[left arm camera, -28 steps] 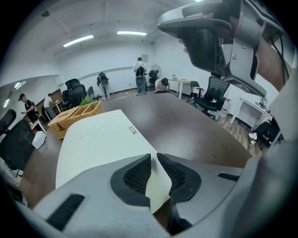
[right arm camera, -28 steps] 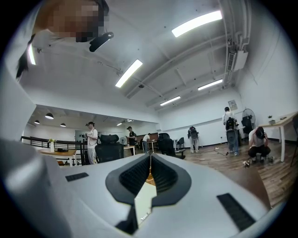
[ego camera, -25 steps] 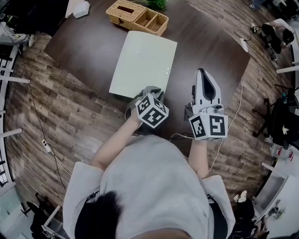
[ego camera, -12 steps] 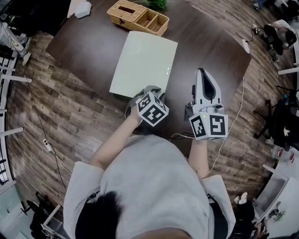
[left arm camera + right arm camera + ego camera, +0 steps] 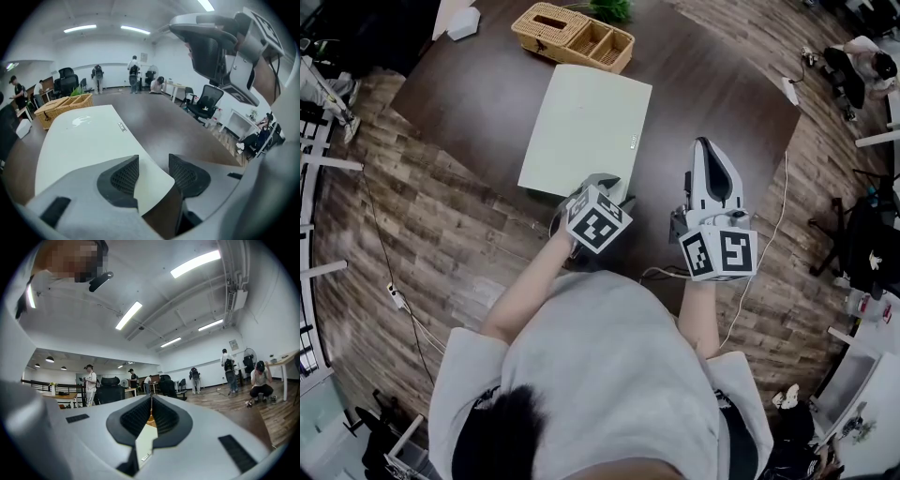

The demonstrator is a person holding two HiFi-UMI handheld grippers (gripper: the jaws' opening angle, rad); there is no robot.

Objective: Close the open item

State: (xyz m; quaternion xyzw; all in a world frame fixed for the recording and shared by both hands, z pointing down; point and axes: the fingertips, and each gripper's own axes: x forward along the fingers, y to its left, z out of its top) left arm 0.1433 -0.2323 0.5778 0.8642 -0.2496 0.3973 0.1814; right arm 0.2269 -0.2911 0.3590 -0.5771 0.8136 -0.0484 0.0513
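A pale green laptop (image 5: 586, 127) lies shut and flat on the dark brown table (image 5: 478, 94). My left gripper (image 5: 603, 182) points down at the laptop's near right corner. Its jaws have just been opening and now stand wide in the left gripper view (image 5: 153, 161); the laptop's (image 5: 89, 136) corner lies between them with neither pad pressing on it. My right gripper (image 5: 707, 145) hovers level to the right of the laptop. In its own view (image 5: 151, 401) the fingertips meet with nothing held, and a sliver of the laptop (image 5: 147, 439) shows through the slit below them.
A wicker basket (image 5: 574, 36) with compartments stands behind the laptop at the table's far edge, also seen from the left gripper (image 5: 65, 107). A white object (image 5: 464, 19) sits at the far left corner. A white cable (image 5: 769, 244) trails over the floor on the right. Office chairs and people stand far off.
My left gripper's marker cube has shifted slightly left and turned a little. The laptop lies flat as before, and the right gripper has not moved.
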